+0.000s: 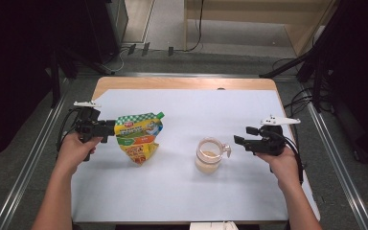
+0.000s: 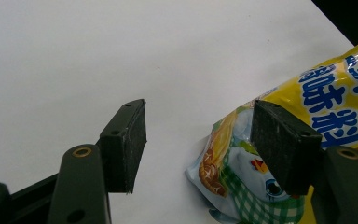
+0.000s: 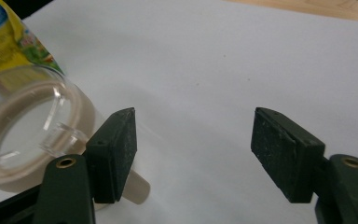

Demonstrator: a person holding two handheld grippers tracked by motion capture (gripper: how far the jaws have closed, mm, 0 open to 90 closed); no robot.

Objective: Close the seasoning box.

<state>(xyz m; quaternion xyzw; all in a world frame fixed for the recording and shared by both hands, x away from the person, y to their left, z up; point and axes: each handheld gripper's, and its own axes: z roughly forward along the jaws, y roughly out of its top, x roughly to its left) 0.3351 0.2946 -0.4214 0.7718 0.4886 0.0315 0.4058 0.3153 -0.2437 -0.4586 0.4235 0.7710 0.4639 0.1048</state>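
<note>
A yellow and green printed pouch (image 1: 139, 136) with a green corner spout stands on the white sheet at the left. My left gripper (image 1: 111, 128) is open at the pouch's left edge. In the left gripper view the pouch (image 2: 340, 102) lies beside and behind the right jaw, and the gap of my left gripper (image 2: 198, 144) holds nothing. A clear glass cup (image 1: 209, 155) with a handle and a pale layer at its bottom stands right of centre. My right gripper (image 1: 242, 136) is open just right of the handle. The cup (image 3: 23, 135) sits left of my right gripper (image 3: 193, 144).
The white sheet (image 1: 182, 191) covers a wooden table whose far edge (image 1: 187, 82) shows bare. A corner of the pouch (image 3: 4, 37) appears behind the cup in the right gripper view. Dark stands and cables surround the table on the floor.
</note>
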